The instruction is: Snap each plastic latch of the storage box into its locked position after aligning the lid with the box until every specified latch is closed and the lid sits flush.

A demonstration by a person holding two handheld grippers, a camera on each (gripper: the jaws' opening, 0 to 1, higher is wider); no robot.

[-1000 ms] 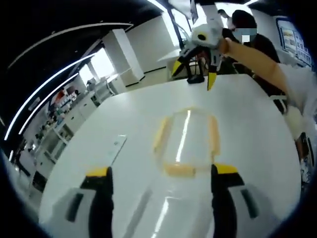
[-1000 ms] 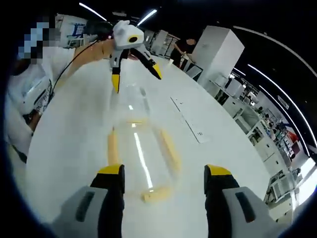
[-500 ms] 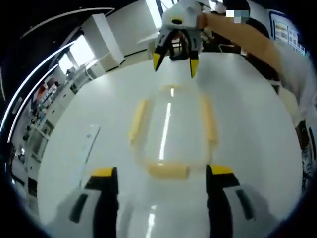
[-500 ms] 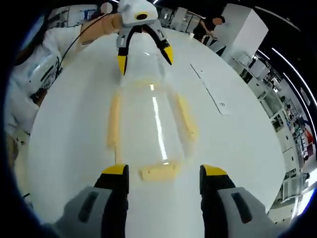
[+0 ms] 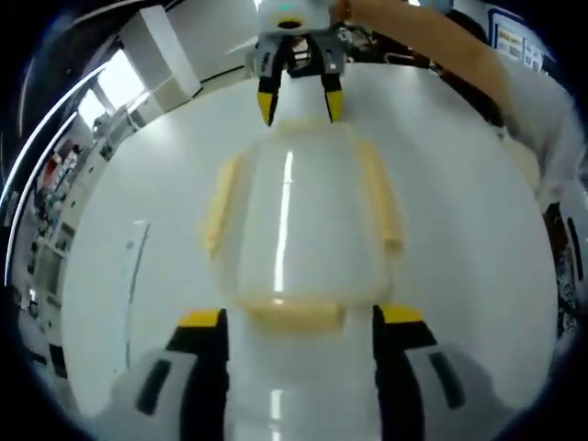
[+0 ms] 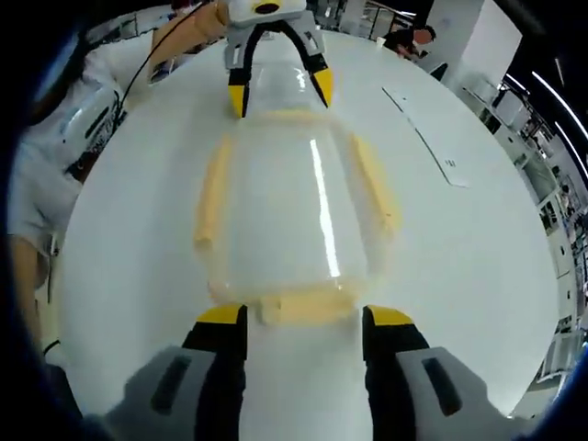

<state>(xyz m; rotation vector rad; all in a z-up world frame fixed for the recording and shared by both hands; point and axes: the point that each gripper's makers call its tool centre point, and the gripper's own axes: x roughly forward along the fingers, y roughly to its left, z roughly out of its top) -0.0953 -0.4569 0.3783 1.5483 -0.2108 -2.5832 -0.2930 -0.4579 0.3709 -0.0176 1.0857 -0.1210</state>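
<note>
A clear storage box (image 5: 285, 220) with its lid on lies on the white table (image 5: 478, 276). Pale yellow latches sit on its sides and ends. In the left gripper view the near end latch (image 5: 292, 314) lies between the tips of my open left gripper (image 5: 299, 323). Side latches (image 5: 220, 204) run along both long sides. My right gripper (image 5: 296, 96) stands open at the far end. In the right gripper view the box (image 6: 294, 202) is seen from the other end. My right gripper (image 6: 303, 320) flanks its near latch (image 6: 308, 306), and my left gripper (image 6: 280, 92) stands open beyond.
A thin white strip (image 5: 133, 266) lies flat on the table beside the box, also seen as a strip (image 6: 432, 138) in the right gripper view. The person's arm and white sleeve (image 5: 514, 101) reach along one side. Shelves and a seated person (image 6: 413, 39) stand beyond the table.
Both grippers have closed in on the box from its opposite ends and dropped lower. Each pair of open jaws now sits at an end latch. The box has stayed put.
</note>
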